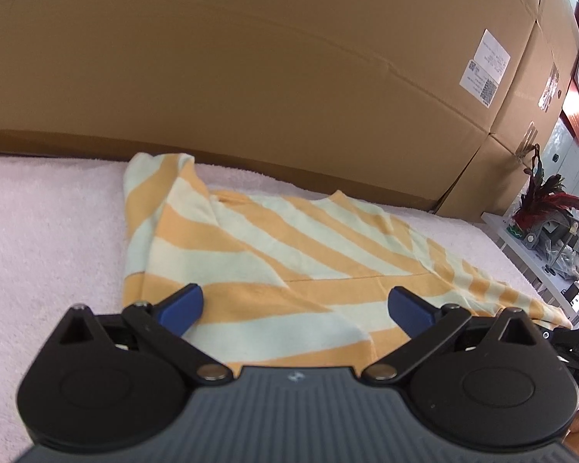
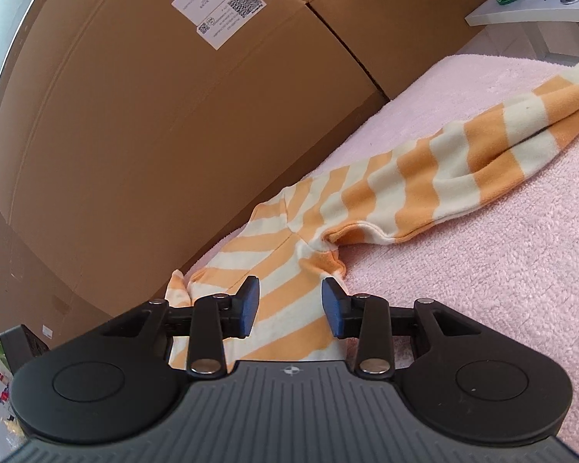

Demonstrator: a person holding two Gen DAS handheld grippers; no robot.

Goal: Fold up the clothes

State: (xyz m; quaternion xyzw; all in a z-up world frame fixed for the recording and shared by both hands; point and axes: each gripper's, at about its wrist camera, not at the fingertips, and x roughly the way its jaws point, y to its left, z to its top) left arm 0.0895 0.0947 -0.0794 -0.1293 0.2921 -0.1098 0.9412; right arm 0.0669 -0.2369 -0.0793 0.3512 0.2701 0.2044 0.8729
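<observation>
An orange-and-cream striped top (image 1: 274, 254) is spread across the pink towelling surface (image 1: 42, 239), close against the big cardboard boxes (image 1: 251, 77) behind it. From the left wrist view, one sleeve is seen already turned in over the body; from the right wrist view, the other sleeve (image 2: 482, 162) is stretched out long and loose across the towel.

The left gripper (image 1: 295, 306) is held wide apart just over the near hem, nothing caught between its blue pads. The right gripper (image 2: 289, 303) is parted too — narrower, with striped cloth lying beneath the gap, yet no pinch can be seen.

The knit is judged light, soft and floppy: it will drape and sag wherever it is lifted, and it may cling a little to the towelling pile. A doubled edge is best taken — hem, cuff or shoulder seam — so that a firm ridge is gripped, not a single slack layer. The outstretched sleeve looks the next piece to be gathered, near its cuff.
</observation>
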